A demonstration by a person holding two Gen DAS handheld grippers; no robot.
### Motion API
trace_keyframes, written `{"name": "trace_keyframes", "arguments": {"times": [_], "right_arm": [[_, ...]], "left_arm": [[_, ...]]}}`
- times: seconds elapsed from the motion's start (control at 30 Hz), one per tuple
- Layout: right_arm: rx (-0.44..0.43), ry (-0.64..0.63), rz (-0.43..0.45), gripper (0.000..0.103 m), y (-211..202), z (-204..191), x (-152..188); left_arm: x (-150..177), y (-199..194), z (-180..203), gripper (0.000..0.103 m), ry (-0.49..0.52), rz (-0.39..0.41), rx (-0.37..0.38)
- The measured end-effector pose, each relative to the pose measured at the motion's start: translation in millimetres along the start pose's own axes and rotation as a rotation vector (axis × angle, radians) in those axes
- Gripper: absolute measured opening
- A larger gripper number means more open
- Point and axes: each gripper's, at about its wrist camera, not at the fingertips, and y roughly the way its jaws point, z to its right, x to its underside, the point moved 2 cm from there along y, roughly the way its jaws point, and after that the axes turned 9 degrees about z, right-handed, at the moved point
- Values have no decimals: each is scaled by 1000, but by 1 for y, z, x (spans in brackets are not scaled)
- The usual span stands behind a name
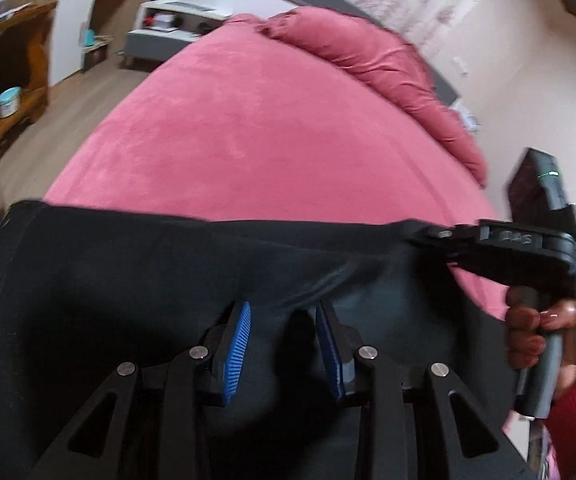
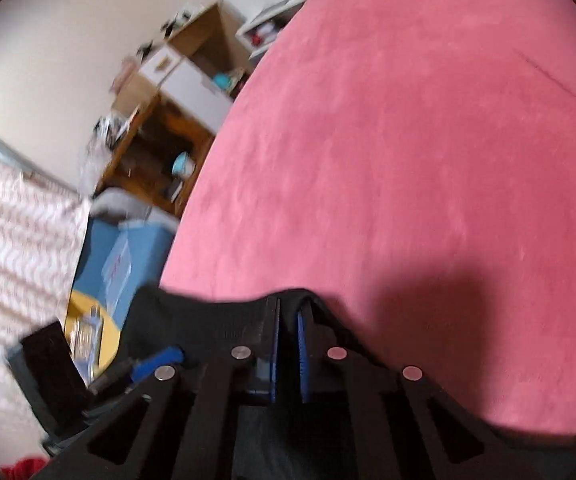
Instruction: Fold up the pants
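My right claw (image 2: pixel 288 320) pinches the pants' (image 1: pixel 127 280) edge over the bed (image 1: pixel 247 128); my left claw (image 1: pixel 283 312) stands half-open around a fold.

Soft daylight, motion blur, fisheye-warped dark corners.

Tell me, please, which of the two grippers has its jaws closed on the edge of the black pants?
The right gripper: its blue pads pinch the top edge of the black pants. The left gripper differs: its pads stand apart, the cloth loose between them.

A pink-covered bed (image 1: pixel 247 120) fills the room, wooden shelving (image 1: pixel 19 92) along the pale wall (image 2: pixel 67 40).
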Motion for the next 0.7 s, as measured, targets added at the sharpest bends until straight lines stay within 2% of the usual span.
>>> {"name": "trace_keyframes", "arguments": {"times": [0.1, 0.17, 0.23, 0.3, 0.37, 0.43, 0.5, 0.57, 0.7], "right_arm": [[101, -21, 3, 6, 17, 16, 11], [97, 27, 52, 6, 13, 22, 9], [81, 68, 131, 9, -7, 23, 5], [48, 84, 226, 10, -42, 23, 6], [69, 39, 303, 10, -85, 21, 17], [133, -5, 321, 10, -117, 23, 36], [185, -7, 287, 10, -137, 36, 59], [238, 31, 243, 10, -160, 63, 88], [338, 114, 260, 10, -208, 102, 131]], "left_arm": [[5, 6, -11, 34, -43, 12, 32], [7, 4, -8, 34, -13, 21, 26], [7, 0, -3, 34, 29, 18, 17], [6, -7, -1, 35, 28, 17, 19], [6, -19, 3, 37, 19, 43, 40], [8, -22, 10, 37, 21, 48, 61], [14, -21, 20, 37, 35, 37, 90], [22, -16, 34, 37, 75, 6, 96], [40, -12, 55, 37, 138, -17, 76]]}}
